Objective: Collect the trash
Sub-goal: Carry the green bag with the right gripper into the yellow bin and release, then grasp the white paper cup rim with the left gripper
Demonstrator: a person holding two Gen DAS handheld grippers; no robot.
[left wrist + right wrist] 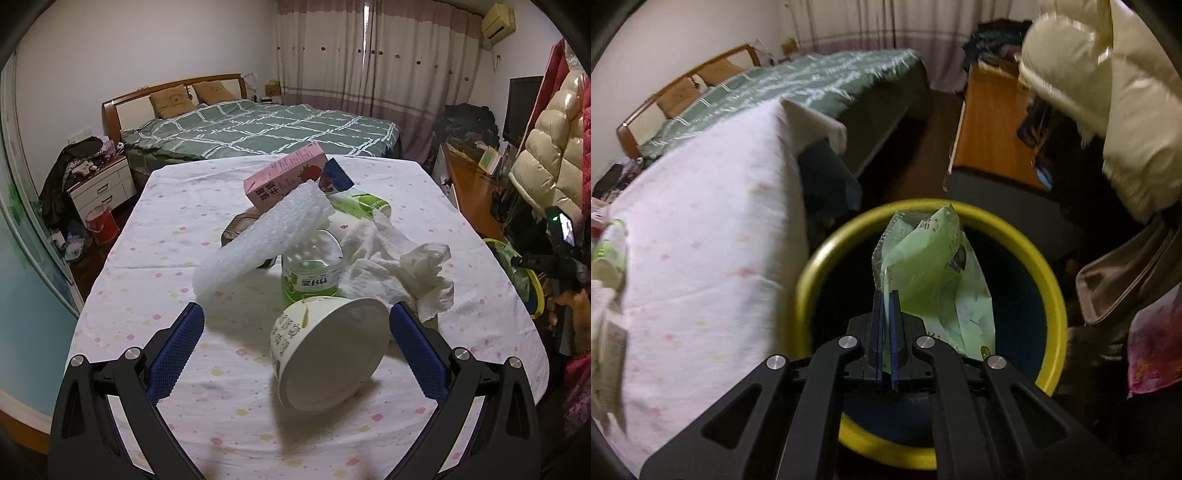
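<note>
My right tool: clamped on a pale green crinkled plastic wrapper, held over the yellow-rimmed round bin beside the bench. My left tool: spread wide, empty, a tipped white paper bowl between its fingers, away from the bin.

Lower centre, a smooth matt paper bowl lies on the printed cloth tablecloth; crumpled tissue and bubbly plastic wrap lie above it.

In the right wrist view, a glossy green plastic wrapper.

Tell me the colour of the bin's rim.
Yellow rim, clearest in the right wrist view.
</note>
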